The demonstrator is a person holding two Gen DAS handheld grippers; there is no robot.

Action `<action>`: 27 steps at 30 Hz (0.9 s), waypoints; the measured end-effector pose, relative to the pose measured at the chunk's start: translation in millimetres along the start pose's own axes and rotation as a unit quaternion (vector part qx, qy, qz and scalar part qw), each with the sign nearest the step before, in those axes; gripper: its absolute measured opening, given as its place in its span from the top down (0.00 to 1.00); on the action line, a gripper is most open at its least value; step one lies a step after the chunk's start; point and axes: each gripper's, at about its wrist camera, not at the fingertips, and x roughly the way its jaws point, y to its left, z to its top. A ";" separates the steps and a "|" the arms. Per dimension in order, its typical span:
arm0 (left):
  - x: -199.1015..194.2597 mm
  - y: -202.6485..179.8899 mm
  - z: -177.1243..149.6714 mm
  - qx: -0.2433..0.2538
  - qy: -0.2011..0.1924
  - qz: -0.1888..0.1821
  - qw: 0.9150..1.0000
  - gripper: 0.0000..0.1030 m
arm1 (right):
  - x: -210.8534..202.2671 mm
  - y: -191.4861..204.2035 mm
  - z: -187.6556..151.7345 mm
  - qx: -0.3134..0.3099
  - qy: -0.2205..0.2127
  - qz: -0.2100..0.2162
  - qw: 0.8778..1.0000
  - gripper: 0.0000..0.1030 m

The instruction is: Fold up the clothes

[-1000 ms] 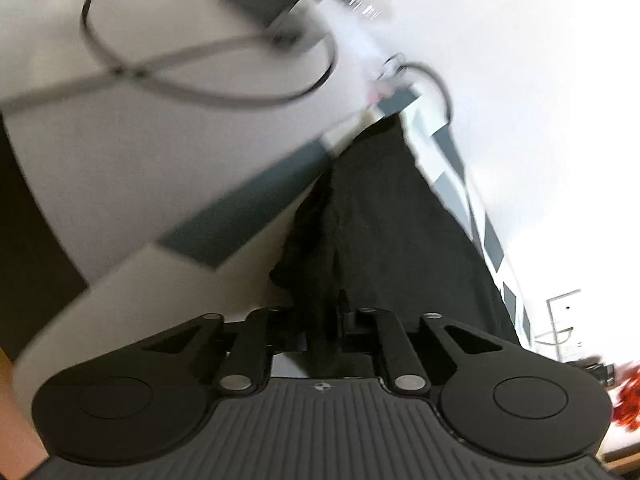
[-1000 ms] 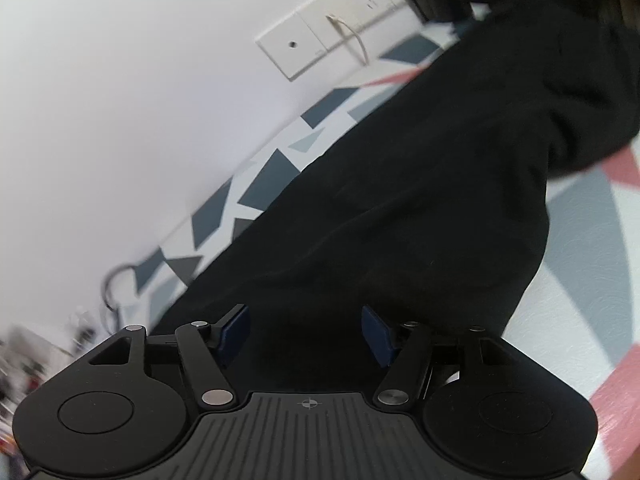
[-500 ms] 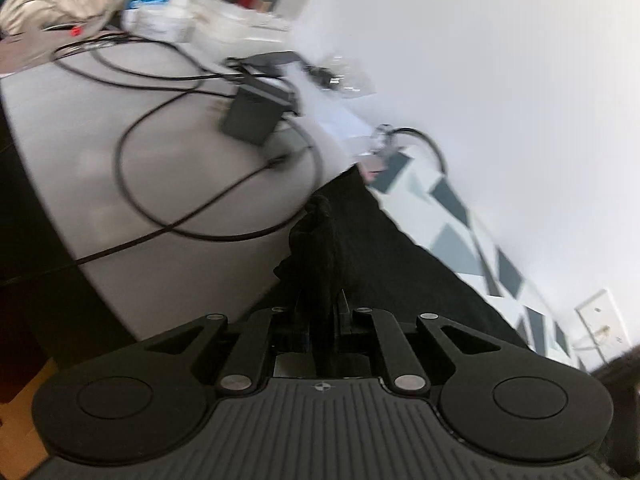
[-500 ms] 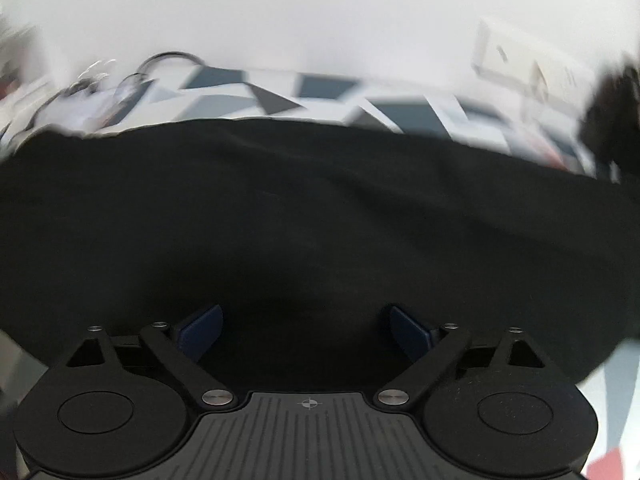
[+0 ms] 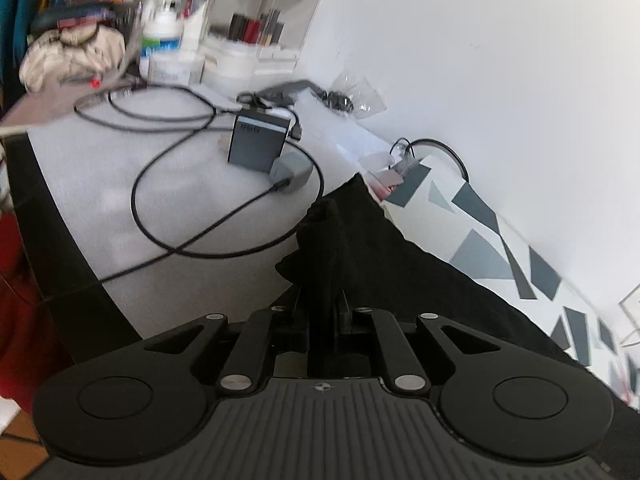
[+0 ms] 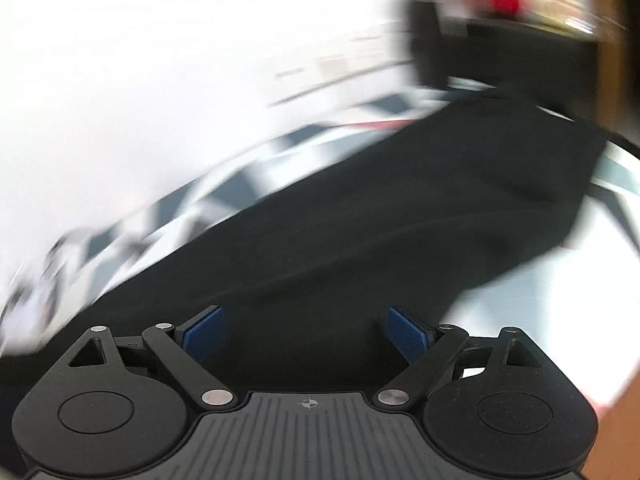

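between left gripper (image 5: 323,312) jaws, black garment (image 5: 400,280)

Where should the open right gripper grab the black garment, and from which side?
The free edge nearest the right gripper, probably coming in low and flat along the table. The black garment lies spread there, so only an edge fits between the open jaws. The left gripper already pinches a bunched corner.
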 end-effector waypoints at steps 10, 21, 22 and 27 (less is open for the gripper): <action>-34.7 -161.5 -60.0 0.255 -0.032 -0.162 0.953 0.91 | 17.8 -72.8 47.2 0.099 -0.011 -0.014 0.995 0.17; -10.8 -270.4 -189.5 0.424 0.122 -0.333 0.833 0.77 | 51.9 -86.0 106.7 0.047 0.008 0.075 0.996 0.17; -13.7 -268.5 -187.1 0.419 0.120 -0.340 0.833 0.67 | 58.2 -82.9 109.7 0.037 0.024 0.087 0.995 0.17; -28.2 -259.4 -175.0 0.395 0.110 -0.370 0.833 0.48 | 82.4 -50.9 116.7 -0.024 0.070 0.150 0.986 0.19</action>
